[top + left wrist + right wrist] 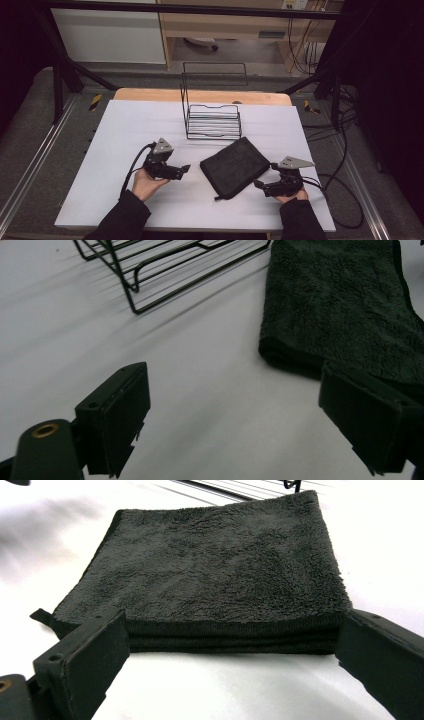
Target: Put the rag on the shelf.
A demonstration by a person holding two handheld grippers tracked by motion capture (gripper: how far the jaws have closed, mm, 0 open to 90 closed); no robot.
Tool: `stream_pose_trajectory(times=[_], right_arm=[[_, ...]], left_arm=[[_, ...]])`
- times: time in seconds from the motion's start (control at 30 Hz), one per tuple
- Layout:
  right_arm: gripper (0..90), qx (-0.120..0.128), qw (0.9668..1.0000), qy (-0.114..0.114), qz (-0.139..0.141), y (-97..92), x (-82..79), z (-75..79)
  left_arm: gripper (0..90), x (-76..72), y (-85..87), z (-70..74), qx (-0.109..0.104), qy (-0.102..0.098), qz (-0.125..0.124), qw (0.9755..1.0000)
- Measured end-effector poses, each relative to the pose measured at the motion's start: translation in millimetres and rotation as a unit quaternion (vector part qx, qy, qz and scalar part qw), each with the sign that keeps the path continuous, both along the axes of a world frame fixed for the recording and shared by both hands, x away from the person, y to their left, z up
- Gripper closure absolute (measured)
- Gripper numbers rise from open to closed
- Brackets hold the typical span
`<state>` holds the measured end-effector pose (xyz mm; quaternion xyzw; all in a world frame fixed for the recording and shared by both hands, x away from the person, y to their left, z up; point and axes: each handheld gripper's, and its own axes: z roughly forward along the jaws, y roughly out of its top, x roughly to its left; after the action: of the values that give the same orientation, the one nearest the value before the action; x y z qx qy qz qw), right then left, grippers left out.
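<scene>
A folded dark towel (234, 166) lies on the white table sheet (125, 130), right of centre. In the high view my left gripper (186, 169) sits just left of the towel and points at it. In the left gripper view the left gripper (230, 377) is open over bare sheet, with the towel (340, 305) ahead to the right. My right gripper (257, 185) rests at the towel's near right corner. In the right gripper view the right gripper (234, 625) stands open, the towel's (215, 565) thick folded edge lying just ahead of its tips.
A black wire rack (212, 120) stands behind the towel at the table's back middle; its wires (165, 265) show in the left gripper view. Cables (345, 200) trail off the right side. A metal frame borders the table.
</scene>
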<state>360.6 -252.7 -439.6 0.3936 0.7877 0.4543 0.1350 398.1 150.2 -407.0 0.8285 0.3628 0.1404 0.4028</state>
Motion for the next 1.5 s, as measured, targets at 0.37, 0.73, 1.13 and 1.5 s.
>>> stream_pose_trajectory(times=[0.37,0.73,1.13,1.5], right_arm=[[1.6,-0.001,0.9999,0.000,0.012,7.9,-1.3,0.8],[1.8,-0.007,0.9997,0.002,0.024,19.1,-2.5,1.0],[2.6,0.001,0.9997,0.007,0.022,20.6,-2.2,0.6],[2.7,-0.006,0.9997,0.007,0.022,22.5,-2.0,0.1]], left_arm=[[32.5,22.5,-42.7,-10.6,0.021,0.018,0.002,0.9996],[51.9,32.3,-64.0,-28.3,0.021,0.059,-0.021,0.9978],[66.7,36.9,-66.0,-35.7,0.003,0.096,-0.039,0.9947],[80.2,27.1,-71.9,-28.3,0.030,0.078,-0.043,0.9956]])
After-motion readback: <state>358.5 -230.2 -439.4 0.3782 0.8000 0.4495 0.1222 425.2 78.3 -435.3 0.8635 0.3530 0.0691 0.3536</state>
